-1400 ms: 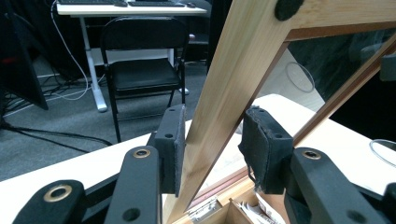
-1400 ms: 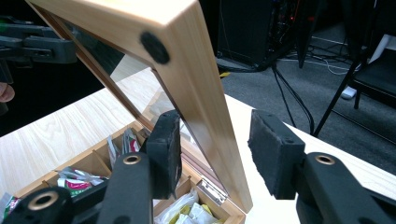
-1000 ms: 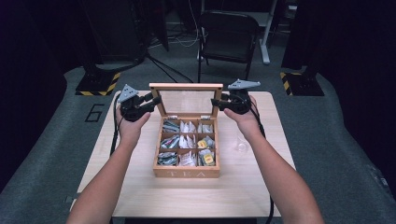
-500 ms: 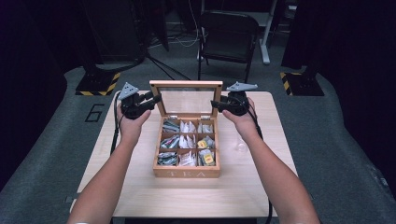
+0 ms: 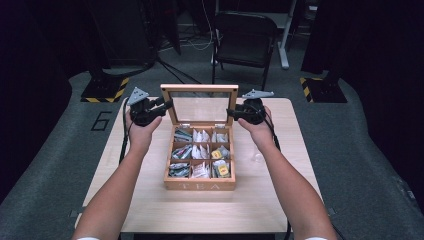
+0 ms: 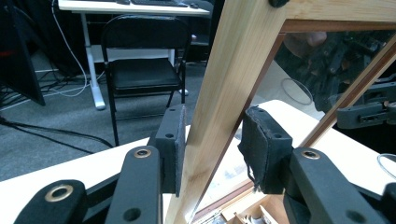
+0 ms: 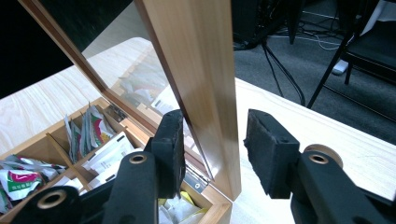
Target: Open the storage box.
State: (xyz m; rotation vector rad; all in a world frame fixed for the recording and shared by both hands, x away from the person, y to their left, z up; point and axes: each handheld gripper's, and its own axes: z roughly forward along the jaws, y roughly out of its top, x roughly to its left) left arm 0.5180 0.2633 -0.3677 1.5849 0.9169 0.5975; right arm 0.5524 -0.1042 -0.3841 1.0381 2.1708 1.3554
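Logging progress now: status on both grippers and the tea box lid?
Left gripper shut on lid frame. Right gripper astride its other side, closing, gap showing. Lid upright. Nothing obstructing.

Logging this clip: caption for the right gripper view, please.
Right claw straddling the upright glass-paned wooden lid of a wooden tea box with sachets inside.

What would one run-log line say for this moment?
scene: wooden tea box on table | lid: upright | left gripper: astride lid's side rail | right gripper: closing astride opposite rail, outer pad clear

Black folding chair behind wooden table, white desk, floor cables
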